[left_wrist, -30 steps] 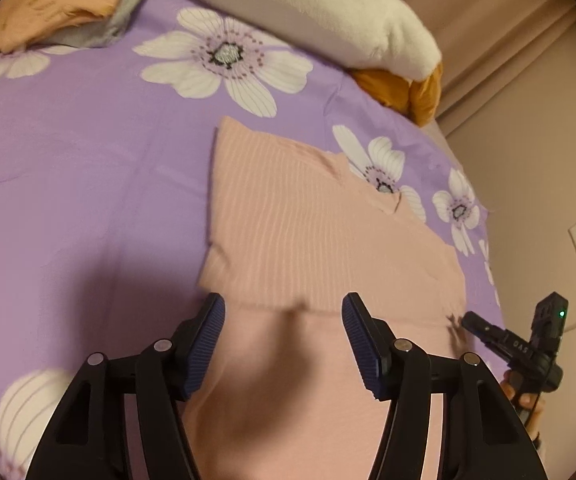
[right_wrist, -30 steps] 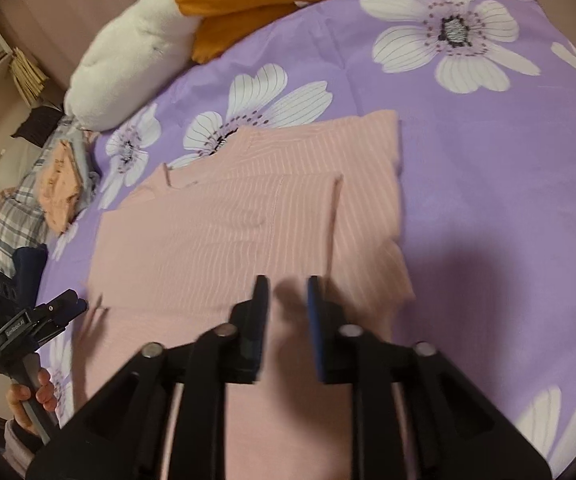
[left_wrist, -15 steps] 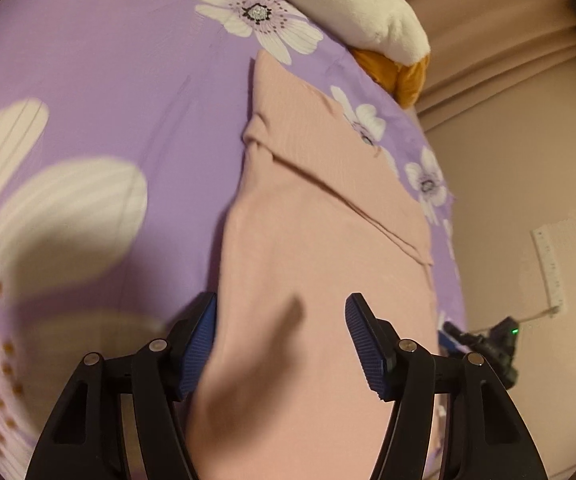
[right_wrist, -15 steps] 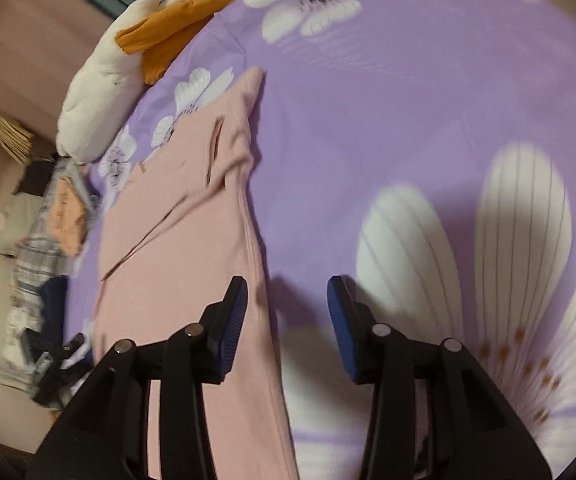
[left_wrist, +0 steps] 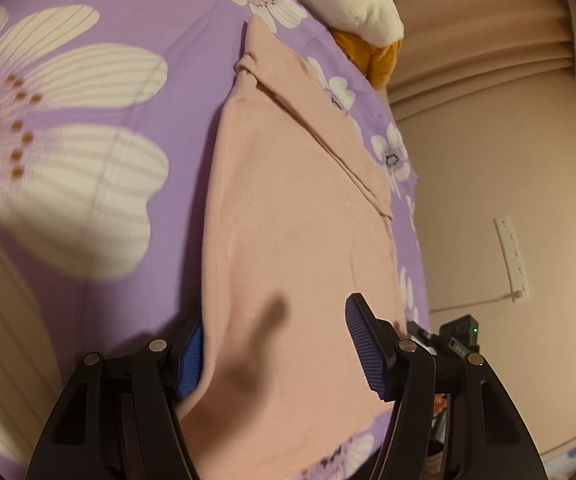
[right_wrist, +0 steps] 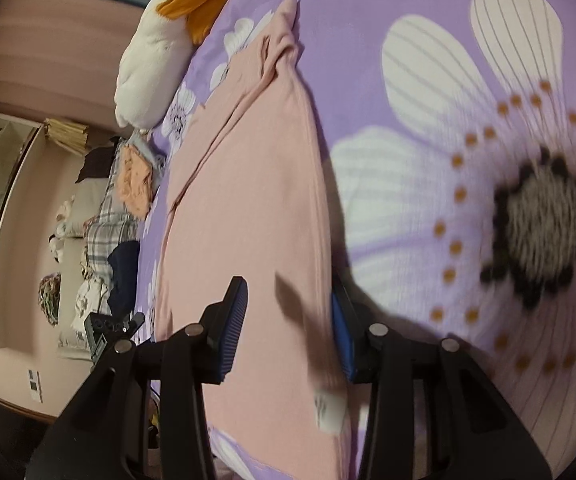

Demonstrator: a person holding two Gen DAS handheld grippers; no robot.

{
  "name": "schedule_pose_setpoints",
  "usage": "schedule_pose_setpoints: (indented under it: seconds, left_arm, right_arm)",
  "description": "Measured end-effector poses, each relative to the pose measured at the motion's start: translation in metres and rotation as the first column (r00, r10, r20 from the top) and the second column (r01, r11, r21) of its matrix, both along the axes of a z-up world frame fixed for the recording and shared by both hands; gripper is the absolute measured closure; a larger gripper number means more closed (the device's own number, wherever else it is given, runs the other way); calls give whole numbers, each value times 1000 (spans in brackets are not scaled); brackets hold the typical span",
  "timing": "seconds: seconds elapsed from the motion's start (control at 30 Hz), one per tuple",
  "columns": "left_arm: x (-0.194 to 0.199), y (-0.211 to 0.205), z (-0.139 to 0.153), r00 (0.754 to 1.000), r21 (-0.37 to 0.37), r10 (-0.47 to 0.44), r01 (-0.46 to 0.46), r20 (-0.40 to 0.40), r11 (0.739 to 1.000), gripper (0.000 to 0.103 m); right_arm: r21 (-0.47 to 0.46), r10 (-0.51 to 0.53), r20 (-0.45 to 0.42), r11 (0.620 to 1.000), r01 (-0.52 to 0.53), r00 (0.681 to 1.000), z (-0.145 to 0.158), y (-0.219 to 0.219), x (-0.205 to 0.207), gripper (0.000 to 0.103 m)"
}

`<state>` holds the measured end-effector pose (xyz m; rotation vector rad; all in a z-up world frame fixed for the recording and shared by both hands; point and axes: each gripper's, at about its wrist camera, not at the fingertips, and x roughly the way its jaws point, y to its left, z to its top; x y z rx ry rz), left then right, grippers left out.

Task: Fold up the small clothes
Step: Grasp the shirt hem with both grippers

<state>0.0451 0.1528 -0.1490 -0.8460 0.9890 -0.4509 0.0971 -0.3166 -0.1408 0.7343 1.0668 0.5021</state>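
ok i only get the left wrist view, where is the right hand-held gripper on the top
observer: the right hand-held gripper straddles the side edge of the pink top near the hem. Its jaws are open with fabric between them.
operator: anything on that corner
observer: a small white tag, blurred, lies on the top close to that edge.
operator: any more clothes around
observer: yes, there is a pile off the sheet's other side, with a plaid piece and an orange piece.
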Motion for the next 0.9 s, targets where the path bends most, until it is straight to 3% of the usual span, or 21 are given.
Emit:
schedule_pose_setpoints:
  seconds: [0.5,0.8,0.9]
  left_arm:
    - [-38,-9,-3,998,-23,-60,60,-16,998,40]
    - [-18,-15,-9,998,-32,-58,57,-14,998,40]
    - [-18,-17,-8,998,-19,-54,54,-15,998,47]
  right_arm:
    - [-59,108,-15,992,-108,994,-1,19,-43,63]
    - [-35,97,8,995,-97,995,-6,33,-30,63]
    - [-23,91,15,996,-90,996,-7,34,-29,63]
